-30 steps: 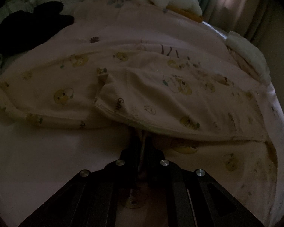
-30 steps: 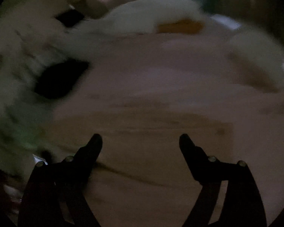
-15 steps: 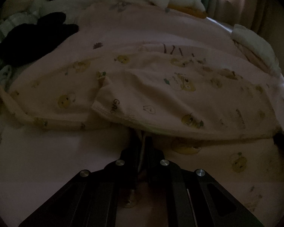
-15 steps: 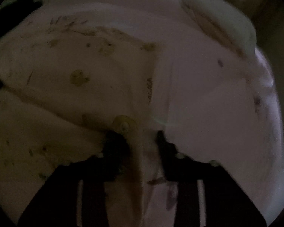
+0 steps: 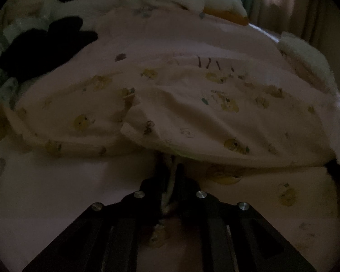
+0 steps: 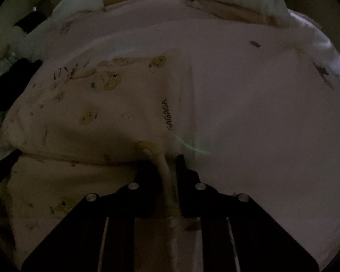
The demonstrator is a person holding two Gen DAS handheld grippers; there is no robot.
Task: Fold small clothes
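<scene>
So both claws sit on the near hem of the garment [image 5: 192,117], which stretches sideways across the bed [image 5: 56,192] and away from them, meaning the fold has to go forward, up over itself. The left claw [image 5: 171,176] pinches a bunched bit of hem, its jaws just easing open a touch. The right claw [image 6: 167,165] has just been closing and now clamps the hem's right corner. Cloth's pale, duck-printed, rumpled, one flap already lying over the middle.

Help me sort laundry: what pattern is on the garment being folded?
Pale cream garment printed with small yellow chick-like cartoons; clearest in the left wrist view.
</scene>
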